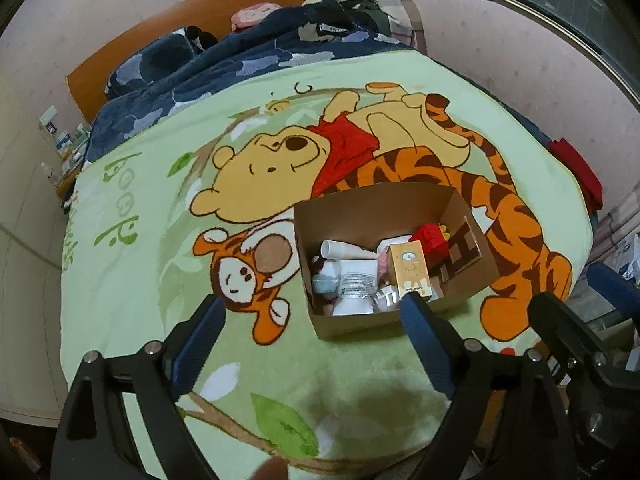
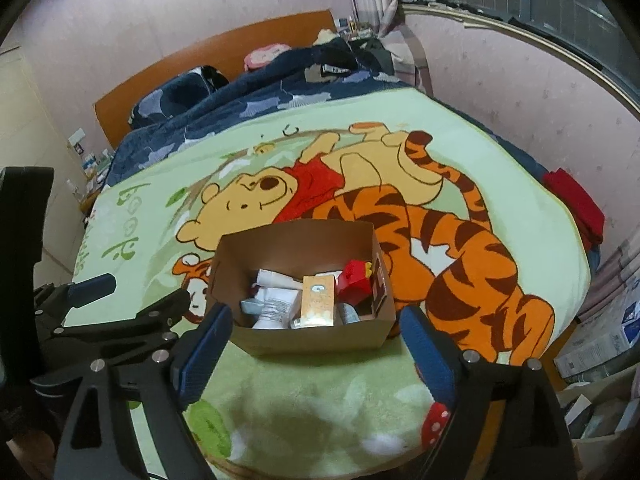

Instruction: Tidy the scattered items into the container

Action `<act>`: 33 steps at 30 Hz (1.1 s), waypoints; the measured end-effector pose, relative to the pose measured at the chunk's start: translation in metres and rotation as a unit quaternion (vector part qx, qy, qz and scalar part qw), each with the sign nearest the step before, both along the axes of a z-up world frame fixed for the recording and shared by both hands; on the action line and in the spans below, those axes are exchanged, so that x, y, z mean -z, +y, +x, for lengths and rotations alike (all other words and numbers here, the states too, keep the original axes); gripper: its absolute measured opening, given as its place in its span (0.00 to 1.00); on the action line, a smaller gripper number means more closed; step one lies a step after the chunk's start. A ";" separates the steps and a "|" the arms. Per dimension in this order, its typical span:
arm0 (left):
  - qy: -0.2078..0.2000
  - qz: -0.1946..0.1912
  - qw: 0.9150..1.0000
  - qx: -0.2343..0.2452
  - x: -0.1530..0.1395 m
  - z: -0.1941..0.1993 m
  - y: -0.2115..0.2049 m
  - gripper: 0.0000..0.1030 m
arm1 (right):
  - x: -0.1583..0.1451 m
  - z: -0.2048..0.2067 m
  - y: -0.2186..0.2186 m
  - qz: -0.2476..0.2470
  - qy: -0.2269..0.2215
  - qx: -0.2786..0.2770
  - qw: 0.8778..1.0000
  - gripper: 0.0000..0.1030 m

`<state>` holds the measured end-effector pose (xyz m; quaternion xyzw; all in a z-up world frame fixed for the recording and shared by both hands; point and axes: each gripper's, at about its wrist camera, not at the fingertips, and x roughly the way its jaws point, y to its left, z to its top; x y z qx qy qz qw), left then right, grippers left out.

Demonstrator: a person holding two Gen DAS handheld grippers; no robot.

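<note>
Green cartoon fleece blanket carries the brown cardboard box of small items; before the box, left gripper and right gripper stand wide, holding nothing.

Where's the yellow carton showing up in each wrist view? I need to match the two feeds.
Left wrist: the yellow carton stands in the cardboard box, right of centre, beside the red block.
Right wrist: the carton sits near picture centre, in the box's front half.
Shared landmark: the red block, just right of the carton in both.
</note>
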<state>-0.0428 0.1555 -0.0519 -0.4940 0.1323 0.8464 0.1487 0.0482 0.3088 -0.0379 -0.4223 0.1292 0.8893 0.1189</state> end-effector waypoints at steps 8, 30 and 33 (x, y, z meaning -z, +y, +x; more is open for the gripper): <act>0.024 -0.009 1.000 0.005 -0.017 0.022 0.003 1.00 | -0.015 0.026 0.002 0.010 0.016 0.008 1.000 0.88; 0.028 -0.018 0.999 0.010 -0.026 0.055 0.001 1.00 | -0.027 0.051 -0.002 0.018 0.026 0.008 0.999 0.88; 0.023 -0.014 1.000 0.009 -0.026 0.054 -0.002 1.00 | -0.027 0.050 -0.004 0.020 0.027 0.006 0.999 0.88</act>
